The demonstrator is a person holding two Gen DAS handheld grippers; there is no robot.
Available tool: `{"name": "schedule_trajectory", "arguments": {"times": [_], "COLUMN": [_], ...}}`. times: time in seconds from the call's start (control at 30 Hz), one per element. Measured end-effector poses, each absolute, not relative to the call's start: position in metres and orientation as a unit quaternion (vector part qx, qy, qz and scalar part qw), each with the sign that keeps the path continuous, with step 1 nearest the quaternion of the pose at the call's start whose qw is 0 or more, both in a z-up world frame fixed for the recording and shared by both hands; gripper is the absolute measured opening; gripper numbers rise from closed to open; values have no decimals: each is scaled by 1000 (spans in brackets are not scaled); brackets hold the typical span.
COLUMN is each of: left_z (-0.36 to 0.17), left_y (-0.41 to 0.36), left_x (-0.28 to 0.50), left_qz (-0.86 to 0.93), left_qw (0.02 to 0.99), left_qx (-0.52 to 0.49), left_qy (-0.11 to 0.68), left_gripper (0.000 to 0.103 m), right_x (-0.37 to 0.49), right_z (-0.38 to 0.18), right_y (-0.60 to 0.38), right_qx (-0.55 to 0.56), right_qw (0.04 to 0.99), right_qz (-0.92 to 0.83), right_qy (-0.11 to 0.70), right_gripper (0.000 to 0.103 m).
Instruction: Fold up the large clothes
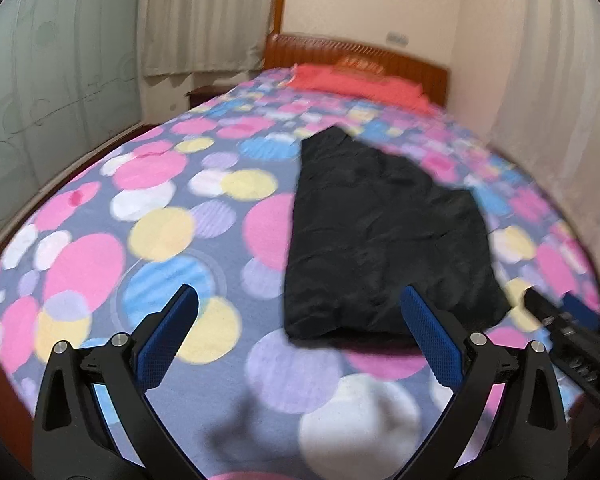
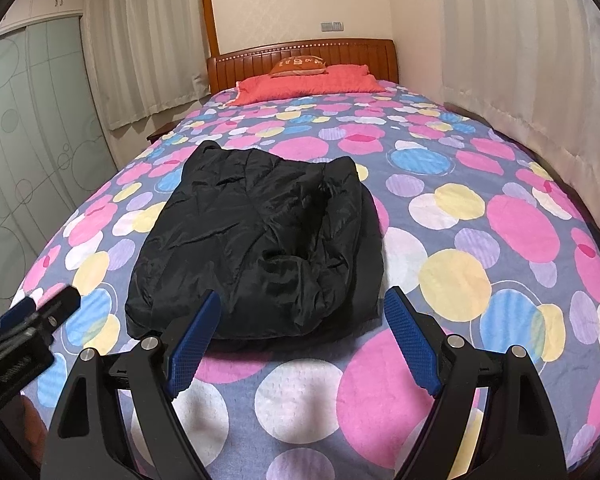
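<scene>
A black puffy jacket (image 2: 256,240) lies folded into a long bundle on the bed, its near end a short way beyond my fingertips. In the left wrist view the same jacket (image 1: 384,240) sits ahead and to the right. My left gripper (image 1: 300,300) hovers above the bedspread, open, nothing between its blue pads. My right gripper (image 2: 304,300) is open too, held over the cover just short of the jacket's near edge and holding nothing. Each gripper shows at the edge of the other's view: the right gripper (image 1: 568,320), the left gripper (image 2: 36,312).
The bedspread (image 2: 460,208) is grey with large coloured circles. A red pillow (image 2: 308,80) and a small orange cushion (image 2: 300,66) lie by the wooden headboard (image 2: 300,54). Curtains hang on both sides; frosted wardrobe doors (image 2: 28,152) stand to the left.
</scene>
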State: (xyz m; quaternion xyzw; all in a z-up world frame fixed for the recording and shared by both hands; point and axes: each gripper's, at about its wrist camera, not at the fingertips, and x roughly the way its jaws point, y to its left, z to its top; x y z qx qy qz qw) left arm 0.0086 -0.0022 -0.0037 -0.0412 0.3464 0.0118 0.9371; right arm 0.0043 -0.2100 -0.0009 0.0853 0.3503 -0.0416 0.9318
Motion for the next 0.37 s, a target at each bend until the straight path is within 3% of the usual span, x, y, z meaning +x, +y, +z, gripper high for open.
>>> {"name": "schedule_trajectory", "arguments": {"times": [0.37], "left_z": [-15], "left_y": [2], "left_x": [18], "left_qz": [11], "left_qw": [940], "left_qx": [-38], "left_qy": [338], "left_gripper": [101], "right_x": [9], "right_z": [-12], "right_y": [-223], "right_qx": [94], "right_qw": [927], "right_qz": [-46], "right_qy": [359], "right_gripper": [82]}}
